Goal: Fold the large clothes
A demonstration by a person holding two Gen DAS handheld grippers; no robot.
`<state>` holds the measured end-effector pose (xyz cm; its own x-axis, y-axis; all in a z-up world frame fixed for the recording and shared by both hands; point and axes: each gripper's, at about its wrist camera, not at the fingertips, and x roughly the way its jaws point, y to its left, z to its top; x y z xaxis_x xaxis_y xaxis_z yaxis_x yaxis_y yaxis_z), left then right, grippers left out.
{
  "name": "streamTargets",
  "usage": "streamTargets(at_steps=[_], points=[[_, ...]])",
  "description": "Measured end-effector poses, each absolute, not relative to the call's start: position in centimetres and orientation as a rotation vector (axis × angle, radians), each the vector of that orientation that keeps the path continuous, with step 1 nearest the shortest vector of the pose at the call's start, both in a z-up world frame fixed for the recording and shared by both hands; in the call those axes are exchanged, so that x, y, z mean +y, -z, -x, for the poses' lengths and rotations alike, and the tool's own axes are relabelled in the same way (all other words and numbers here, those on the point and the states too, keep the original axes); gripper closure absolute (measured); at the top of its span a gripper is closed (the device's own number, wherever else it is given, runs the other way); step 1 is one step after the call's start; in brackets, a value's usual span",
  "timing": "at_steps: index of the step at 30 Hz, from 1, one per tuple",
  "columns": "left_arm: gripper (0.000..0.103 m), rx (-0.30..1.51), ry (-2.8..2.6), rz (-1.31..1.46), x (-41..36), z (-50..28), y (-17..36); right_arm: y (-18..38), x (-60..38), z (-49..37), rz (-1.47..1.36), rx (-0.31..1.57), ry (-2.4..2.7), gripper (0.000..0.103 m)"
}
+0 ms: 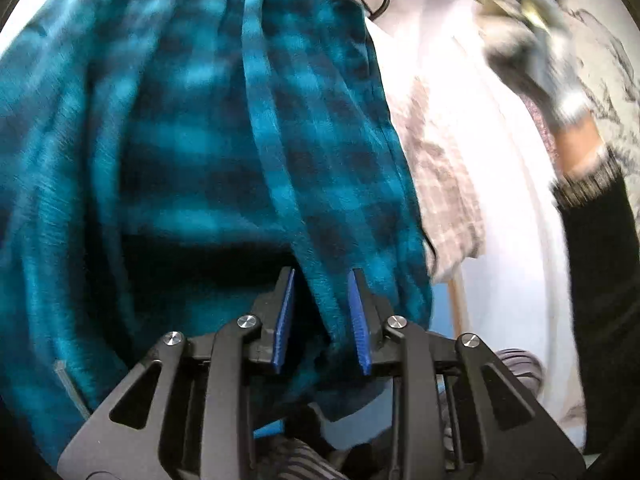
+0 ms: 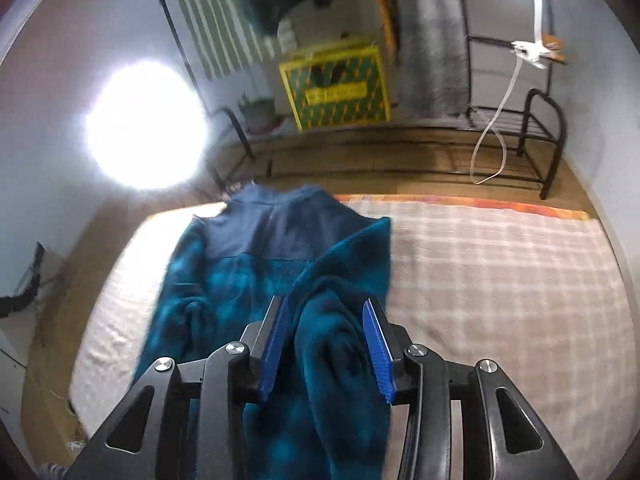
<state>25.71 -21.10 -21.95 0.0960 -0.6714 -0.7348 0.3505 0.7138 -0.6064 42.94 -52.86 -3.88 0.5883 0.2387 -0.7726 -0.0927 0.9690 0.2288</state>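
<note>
We count one teal-and-black checked garment [image 2: 276, 276], lying on one bed [image 2: 500, 280]. We hold two grippers, the left gripper [image 1: 322, 314] and the right gripper [image 2: 326, 342]. Beyond the bed stand one yellow-and-green box [image 2: 336, 86], one black metal rack [image 2: 520, 120] and two bright lamps.
</note>
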Motion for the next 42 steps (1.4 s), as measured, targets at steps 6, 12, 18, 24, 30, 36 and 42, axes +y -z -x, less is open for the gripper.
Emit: streamTargets(at_steps=[6, 12, 18, 24, 30, 36, 42], points=[[0.077, 1.204, 0.768, 0.313, -18.9, -25.3, 20.4, 0.6, -56.4, -29.3, -0.258, 0.888, -0.220, 0.062], [0.077, 1.176, 0.796, 0.286, -18.4, -24.5, 19.6, 2.5, -57.2, -17.9, -0.358, 0.912, -0.246, 0.061], [0.072, 1.276, 0.834, 0.301, -19.4, -23.6, 21.9, 10.4, -55.3, -13.5, -0.402, 1.101, -0.274, 0.061], [0.085, 1.297, 0.876, 0.299, -20.8, -22.2, 22.9, 16.4, -52.4, -13.9, -0.324, 1.263, -0.309, 0.063], [0.101, 1.299, 0.907, 0.374, -21.0, -21.6, 22.1, 16.6, -52.3, -13.9, -0.292, 1.256, -0.276, 0.102], [0.101, 1.285, 0.911, 0.313, -22.5, -20.2, 22.3, 13.9, -56.7, -11.5, -0.374, 1.144, -0.220, 0.102], [0.101, 1.277, 0.848, 0.227, -22.0, -20.2, 21.9, 16.1, -56.0, -11.9, -0.285, 1.251, -0.242, 0.077]])
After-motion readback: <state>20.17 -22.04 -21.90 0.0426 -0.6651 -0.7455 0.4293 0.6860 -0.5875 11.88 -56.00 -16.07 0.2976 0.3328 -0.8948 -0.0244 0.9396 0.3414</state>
